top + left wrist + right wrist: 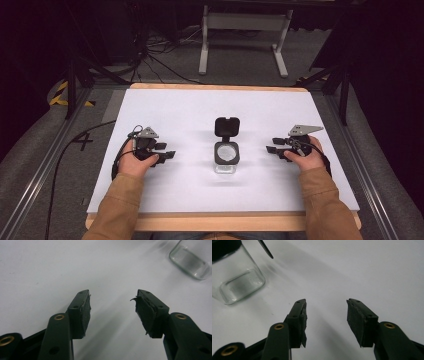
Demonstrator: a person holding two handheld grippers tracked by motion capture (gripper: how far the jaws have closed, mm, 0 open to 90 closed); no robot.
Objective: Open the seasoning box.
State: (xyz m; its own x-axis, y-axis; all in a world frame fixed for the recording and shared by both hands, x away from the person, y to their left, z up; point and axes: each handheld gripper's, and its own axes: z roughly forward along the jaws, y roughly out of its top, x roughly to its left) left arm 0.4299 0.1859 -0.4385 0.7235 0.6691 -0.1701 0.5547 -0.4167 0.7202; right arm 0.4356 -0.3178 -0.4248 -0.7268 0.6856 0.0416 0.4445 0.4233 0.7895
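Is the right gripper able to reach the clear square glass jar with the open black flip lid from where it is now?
Probably yes: the right gripper is open, and bare white table lies between it and the glass jar.

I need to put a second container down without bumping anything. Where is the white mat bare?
The far strip of the white mat behind the glass jar's open lid is bare, as is the near strip by the wooden edge. It is tightest beside the jar, flanked by the left gripper and right gripper.
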